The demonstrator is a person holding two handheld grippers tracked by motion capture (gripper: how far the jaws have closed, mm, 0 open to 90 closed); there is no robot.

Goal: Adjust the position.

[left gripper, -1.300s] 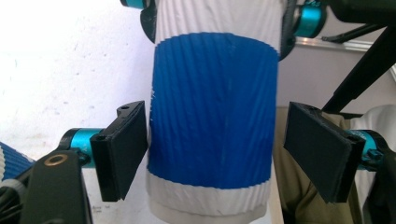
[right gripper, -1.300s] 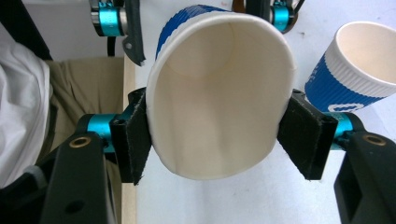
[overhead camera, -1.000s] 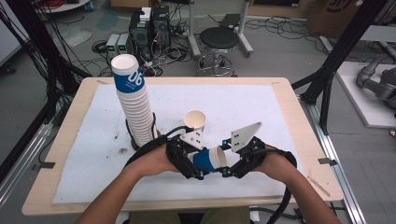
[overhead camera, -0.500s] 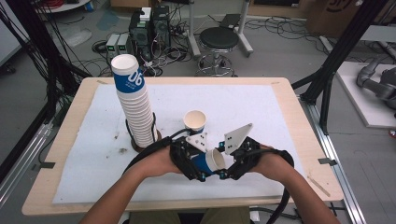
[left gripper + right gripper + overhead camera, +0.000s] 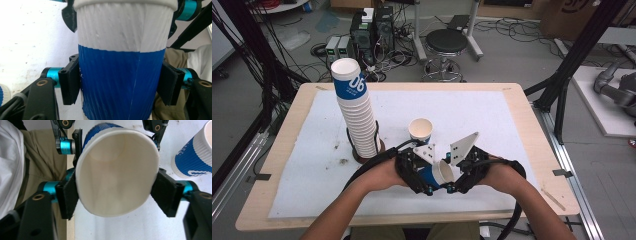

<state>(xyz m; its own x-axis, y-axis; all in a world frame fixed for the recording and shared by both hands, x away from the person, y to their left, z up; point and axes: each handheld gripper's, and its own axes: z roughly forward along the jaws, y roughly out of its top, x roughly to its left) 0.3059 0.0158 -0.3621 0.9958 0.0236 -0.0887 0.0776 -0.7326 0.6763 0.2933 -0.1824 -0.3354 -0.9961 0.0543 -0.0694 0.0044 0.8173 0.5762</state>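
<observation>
Blue-and-white ribbed paper cup point(image 5: 439, 174) lies on its side above the near middle of the white-covered wooden table point(image 5: 512, 125), between the 2 hands, mouth toward the person's right.

Left gripper point(image 5: 424, 175): in the left gripper view the cup point(image 5: 121, 62) stands between its 2 black jaws, both pads flat against the blue lower wall, 1 on each side. Jaws have just been closing; they now clamp the cup body.

Right gripper point(image 5: 457, 177): in the right gripper view the cup's open mouth point(image 5: 117, 172) faces the camera, with the 2 black pads flanking the rim. The left pad touches the rim edge; the right pad sits right at the wall, and I cannot tell whether it still presses. These jaws have just been opening with the cup between them, so the hold reads as loosened rather than clenched.

Look of the cup: corrugated sleeve with fine vertical ribs, white band under a rolled white rim, deep blue band below, a seam running down the blue part. Inside plain cream-white, empty, round bottom visible.

Around it: 1 single blue-and-white paper cup point(image 5: 420, 131) stands upright, mouth up, just beyond the grippers; it shows at the right edge of the right gripper view point(image 5: 195, 157). A tall stack of nested paper cups point(image 5: 356, 115) rises at the left of the table in a dark wire holder, leaning slightly, the top cup blue with white numerals.
</observation>
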